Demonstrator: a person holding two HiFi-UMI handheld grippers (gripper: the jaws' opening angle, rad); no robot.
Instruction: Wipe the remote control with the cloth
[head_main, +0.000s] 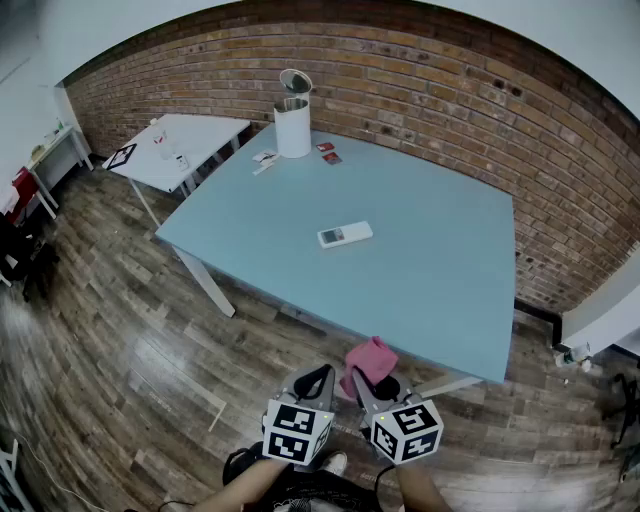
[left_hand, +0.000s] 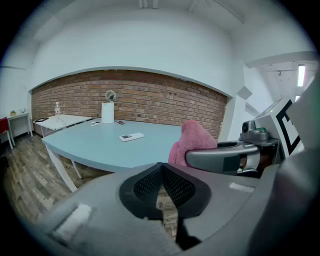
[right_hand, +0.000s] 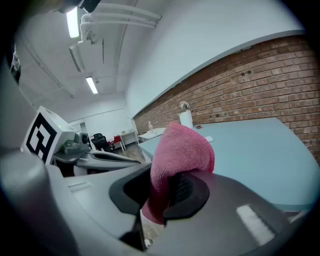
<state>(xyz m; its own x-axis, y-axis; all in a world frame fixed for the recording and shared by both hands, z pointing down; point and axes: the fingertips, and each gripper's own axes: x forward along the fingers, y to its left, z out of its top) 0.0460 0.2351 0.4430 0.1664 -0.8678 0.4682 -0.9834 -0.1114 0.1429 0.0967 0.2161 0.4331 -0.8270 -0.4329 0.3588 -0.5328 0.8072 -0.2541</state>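
Head view, both tools at the bottom edge, the person's feet on the wooden floor (head_main: 120, 330) below them. The remote control (head_main: 345, 235) lies flat near the middle of the pale blue surface (head_main: 450, 260). Its long axis runs across my line of reach, with the right end tipped slightly away from me.

My right hand-held gripper (head_main: 368, 388) pinches the pink cloth (head_main: 370, 362), whose free fold stands up above the jaws. My left hand-held gripper (head_main: 312, 385) is pressed together on nothing. The two sit side by side, just short of the near edge of the surface, which lies between them and the remote control. Neither is over the surface yet.

The remote control lies straight ahead and well apart from both, at about the same distance from each. Since the right one carries the cloth, I judge that it makes the reach.

Bare surface surrounds the remote control on every side. The only other things on it are a white canister (head_main: 293, 128) and a few small items (head_main: 296, 156) beside it, near the far edge and well beyond the remote control. I judge the forward path clear, with ample room to sweep along the long axis. Nothing pins the remote control, so it may slide under the wipe.
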